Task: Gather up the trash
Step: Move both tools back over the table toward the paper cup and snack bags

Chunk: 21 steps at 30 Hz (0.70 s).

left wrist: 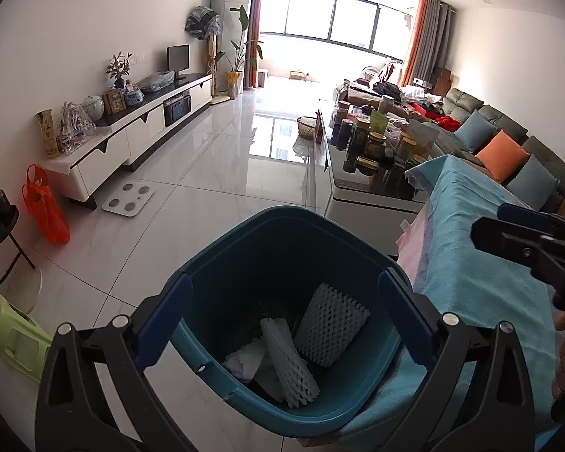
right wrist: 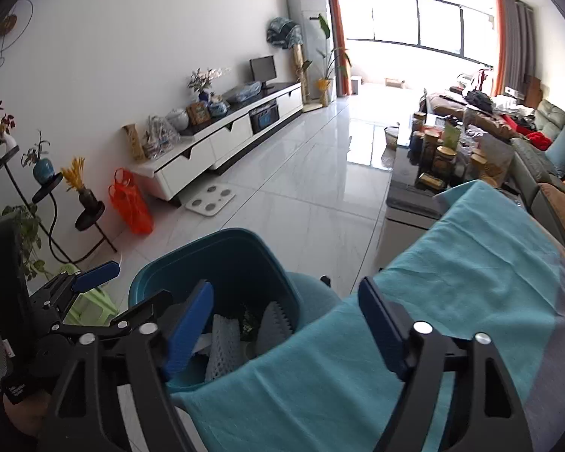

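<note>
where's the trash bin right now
The trash bin stands on the floor, low centre in both views, against the left edge of the blue cloth, with foam nets inside.

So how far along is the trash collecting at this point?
Done: two white foam nets and crumpled paper lie inside the teal bin. In hand: nothing; the left claw and the right claw both stand open and empty, over the bin and the teal cloth. Left: no loose trash shows on the cloth or the floor nearby, so this may be close to finished.

Blown-out window (left wrist: 320, 15) backlight, fisheye-warped edges
</note>
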Tool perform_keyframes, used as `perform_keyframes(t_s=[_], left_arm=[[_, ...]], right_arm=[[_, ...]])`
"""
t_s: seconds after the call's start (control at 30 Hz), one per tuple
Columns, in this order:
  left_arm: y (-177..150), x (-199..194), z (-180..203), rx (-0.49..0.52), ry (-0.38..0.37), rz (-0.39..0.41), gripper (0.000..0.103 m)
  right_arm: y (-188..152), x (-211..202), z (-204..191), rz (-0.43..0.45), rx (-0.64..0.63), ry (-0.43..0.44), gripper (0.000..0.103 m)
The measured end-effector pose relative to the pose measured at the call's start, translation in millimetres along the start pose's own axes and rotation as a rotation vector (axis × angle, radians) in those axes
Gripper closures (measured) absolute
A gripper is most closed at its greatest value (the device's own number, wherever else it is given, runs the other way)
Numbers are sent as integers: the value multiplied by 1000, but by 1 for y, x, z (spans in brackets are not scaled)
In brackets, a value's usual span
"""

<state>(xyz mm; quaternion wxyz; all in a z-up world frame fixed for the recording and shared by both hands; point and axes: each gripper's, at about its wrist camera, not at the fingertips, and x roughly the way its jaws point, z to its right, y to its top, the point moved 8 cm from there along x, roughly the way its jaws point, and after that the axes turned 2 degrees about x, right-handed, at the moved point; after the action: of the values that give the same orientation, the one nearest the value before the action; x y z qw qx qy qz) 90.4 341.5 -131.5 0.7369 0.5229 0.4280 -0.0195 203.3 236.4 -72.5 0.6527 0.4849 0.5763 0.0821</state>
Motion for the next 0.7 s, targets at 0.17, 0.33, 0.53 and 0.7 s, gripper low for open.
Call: perform_keyframes(t_s=[0.17,0.33,0.53,0.7], left_arm=[[5,-10,17,28,8,3,6],[15,-29,40,72,3,39,6],[28,-59,81,131,-41,96,6],[30,-81,124,178,-99,125,6]], right_arm=[[-3,-31,21,70,26,-50,9],[-11,-68,47,141,75,-90,7],[-24,-121,82,225,142,-141,7],[-42,-160,112,280,205,-190,7]])
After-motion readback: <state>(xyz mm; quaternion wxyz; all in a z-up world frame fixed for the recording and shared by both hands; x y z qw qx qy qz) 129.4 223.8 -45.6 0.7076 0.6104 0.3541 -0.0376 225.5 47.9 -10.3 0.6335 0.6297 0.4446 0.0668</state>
